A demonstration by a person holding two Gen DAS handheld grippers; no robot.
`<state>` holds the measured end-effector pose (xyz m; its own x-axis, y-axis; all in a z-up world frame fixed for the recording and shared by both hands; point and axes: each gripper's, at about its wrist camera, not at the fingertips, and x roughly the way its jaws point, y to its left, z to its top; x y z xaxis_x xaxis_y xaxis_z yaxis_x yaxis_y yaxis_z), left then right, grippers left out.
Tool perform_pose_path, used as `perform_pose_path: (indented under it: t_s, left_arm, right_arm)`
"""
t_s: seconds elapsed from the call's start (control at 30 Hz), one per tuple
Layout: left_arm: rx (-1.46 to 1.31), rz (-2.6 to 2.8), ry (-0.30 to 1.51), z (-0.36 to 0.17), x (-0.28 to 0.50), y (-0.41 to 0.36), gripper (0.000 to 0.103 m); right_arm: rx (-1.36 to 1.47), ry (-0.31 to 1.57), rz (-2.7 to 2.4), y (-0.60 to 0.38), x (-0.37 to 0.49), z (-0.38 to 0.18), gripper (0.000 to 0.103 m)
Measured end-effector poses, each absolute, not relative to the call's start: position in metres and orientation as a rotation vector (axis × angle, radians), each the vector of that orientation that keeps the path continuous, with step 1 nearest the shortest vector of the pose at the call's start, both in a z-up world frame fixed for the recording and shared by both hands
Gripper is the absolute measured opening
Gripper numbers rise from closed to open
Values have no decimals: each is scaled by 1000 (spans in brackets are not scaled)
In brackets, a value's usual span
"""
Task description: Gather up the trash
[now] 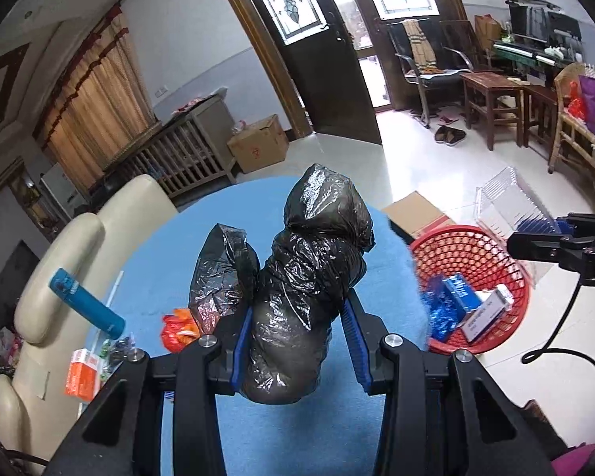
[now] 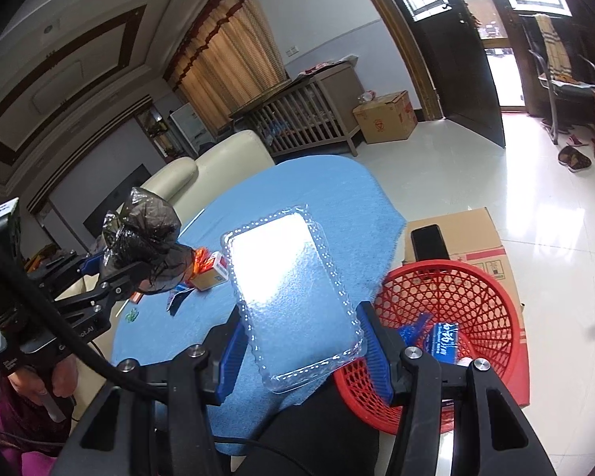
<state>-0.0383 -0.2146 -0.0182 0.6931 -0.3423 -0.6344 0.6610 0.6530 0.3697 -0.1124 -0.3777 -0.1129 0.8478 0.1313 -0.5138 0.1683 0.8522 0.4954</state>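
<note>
Left wrist view: left gripper (image 1: pixel 297 341) clamped on a crumpled black bag (image 1: pixel 309 277), held over the blue cloth (image 1: pixel 289 428). Only this cam shows a teal bottle (image 1: pixel 87 303) lying far left of the fingers, an orange packet (image 1: pixel 81 373) nearer the cam on that side, & a clear rack (image 1: pixel 507 202) past the red basket (image 1: pixel 511 277), which sits to the right w/ blue boxes (image 1: pixel 462 293) inside. Right gripper's tip (image 1: pixel 535 244) pokes in at far right.

Right wrist view: right gripper (image 2: pixel 303 341) clamped on a clear plastic tray (image 2: pixel 293 301), its blue pads pressing both long edges; basket just right of the fingers. Only here: a dark phone (image 2: pixel 428 244) on a cardboard box (image 2: pixel 476 238) beyond the basket, & a hand (image 2: pixel 55 377) gripping the left tool's handle.

Writing: white characters on a blue box in the basket, too blurred to read; lettering on the left tool's body, only partly legible.
</note>
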Motion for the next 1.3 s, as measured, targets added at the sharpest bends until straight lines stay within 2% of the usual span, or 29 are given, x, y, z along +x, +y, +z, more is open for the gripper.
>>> perform_pose_path:
  t_s: [0.57, 1.3]
  left_arm:
    - [610, -743, 644, -27, -43, -245, 44]
    - [655, -903, 745, -53, -56, -292, 44]
  right_arm:
    - [606, 539, -128, -410, -138, -122, 57]
    - [840, 524, -238, -465, -164, -162, 58]
